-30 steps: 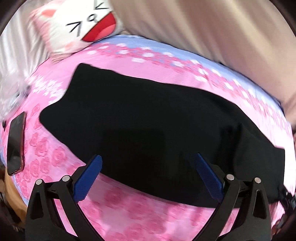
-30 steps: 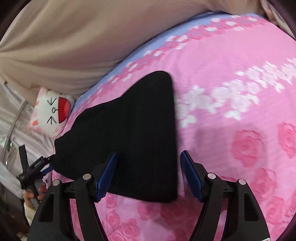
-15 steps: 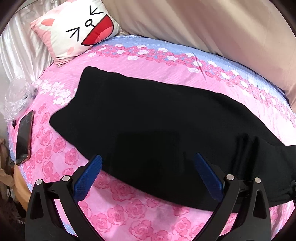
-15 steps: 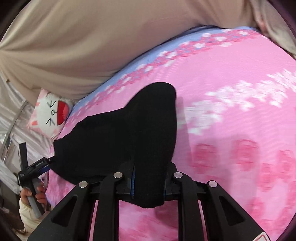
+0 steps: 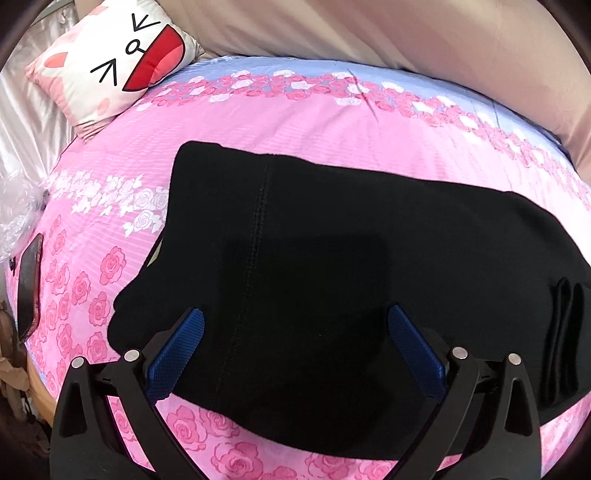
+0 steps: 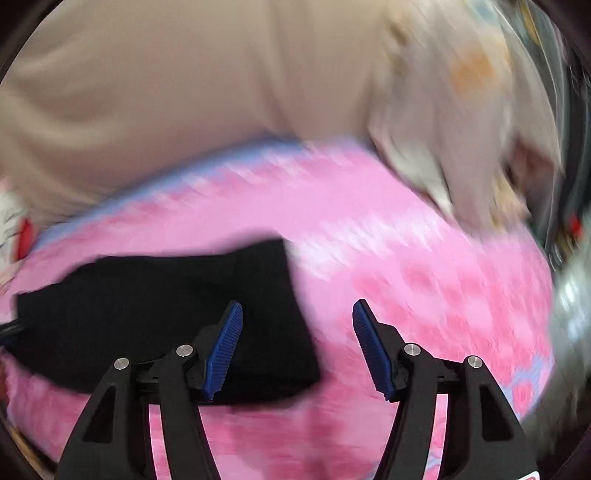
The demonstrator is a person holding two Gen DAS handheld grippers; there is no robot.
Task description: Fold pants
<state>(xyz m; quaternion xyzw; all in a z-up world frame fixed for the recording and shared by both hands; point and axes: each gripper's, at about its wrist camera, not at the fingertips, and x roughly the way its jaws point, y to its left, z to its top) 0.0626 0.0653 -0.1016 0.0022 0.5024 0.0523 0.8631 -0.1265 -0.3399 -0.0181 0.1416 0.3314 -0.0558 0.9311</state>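
The black pants (image 5: pixel 351 266) lie flat across the pink rose-patterned bed (image 5: pixel 295 122), with a stitched seam running down the left part and a bunched fold at the right end. My left gripper (image 5: pixel 295 350) hovers open just above the near edge of the pants, its blue pads (image 5: pixel 177 354) wide apart. In the blurred right wrist view the pants' end (image 6: pixel 184 314) lies left of centre. My right gripper (image 6: pixel 297 347) is above the bed with its jaws opening; nothing is between them.
A white cat-face cushion (image 5: pixel 114 62) leans at the head of the bed. A dark phone (image 5: pixel 29 288) lies at the bed's left edge beside crinkled clear plastic (image 5: pixel 14 221). A beige curtain (image 5: pixel 406 33) hangs behind the bed. Light bedding (image 6: pixel 461 129) is heaped at the far right.
My right gripper shut on the pants' end, then let go and swung up and to the right. My left gripper moved closer over the pants, still open.
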